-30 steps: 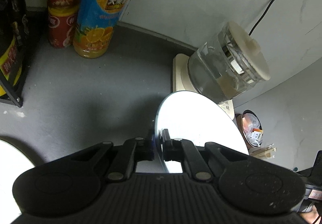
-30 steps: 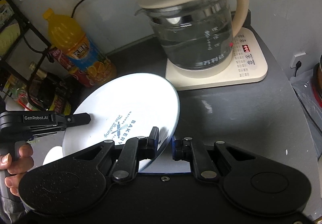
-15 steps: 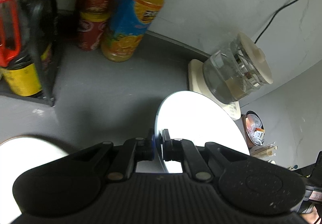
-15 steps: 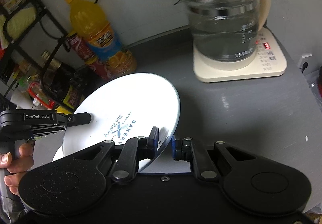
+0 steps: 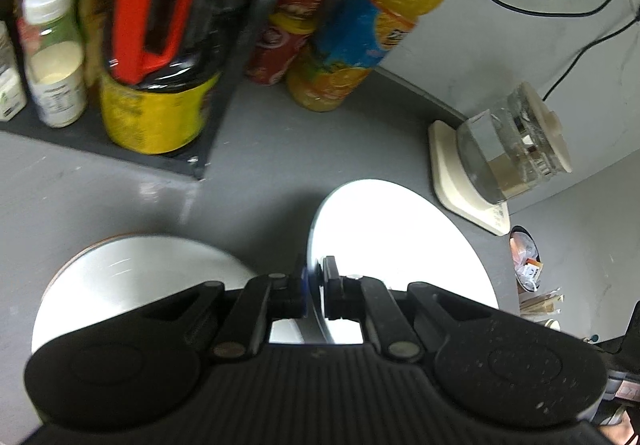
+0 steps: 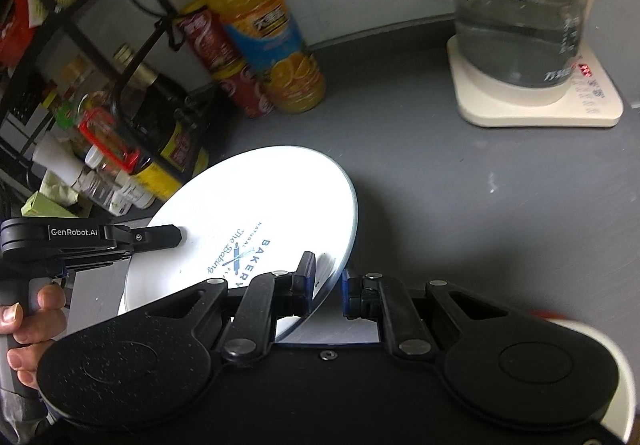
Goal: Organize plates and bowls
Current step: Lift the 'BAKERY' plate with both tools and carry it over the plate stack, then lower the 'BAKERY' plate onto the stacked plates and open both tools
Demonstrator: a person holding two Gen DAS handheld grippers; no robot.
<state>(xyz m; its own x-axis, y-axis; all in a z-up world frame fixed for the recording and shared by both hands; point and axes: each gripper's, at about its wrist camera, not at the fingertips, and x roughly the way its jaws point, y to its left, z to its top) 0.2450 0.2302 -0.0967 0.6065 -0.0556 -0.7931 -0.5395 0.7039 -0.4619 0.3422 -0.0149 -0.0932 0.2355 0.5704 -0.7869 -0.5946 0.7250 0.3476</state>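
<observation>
White and glossy, the round ceramic plate with the blue bakery print (image 6: 248, 229) is held in the air by both claws at once. At its 9 o'clock edge in the right wrist view, the left gripper (image 5: 314, 285) is pressed together on the rim; the person's hand (image 6: 28, 325) grips that tool's handle at the far left. At the plate's 5 o'clock edge the right gripper (image 6: 327, 281) pinches the rim too, its jaws nearly closed on the thin edge.

What has changed over the last second is the backdrop, not the grip. The black wire rack of sauce bottles (image 6: 92, 117) has slid into view at 10 o'clock, the orange-juice bottle (image 6: 260, 25) and red cans (image 6: 224, 61) have drifted toward the centre, and the glass kettle on its cream base (image 6: 528, 45) has retreated to 2 o'clock. In the left wrist view a second white plate with a brown rim (image 5: 132, 277), lying flat on the grey countertop (image 6: 460, 185), has come in at 8 o'clock and now sits just beside the carried plate.

I judge the pair of hands is ferrying the printed plate sideways toward that resting plate, probably to stack it on top. The carry looks nearly done; lowering and release are not yet begun.
</observation>
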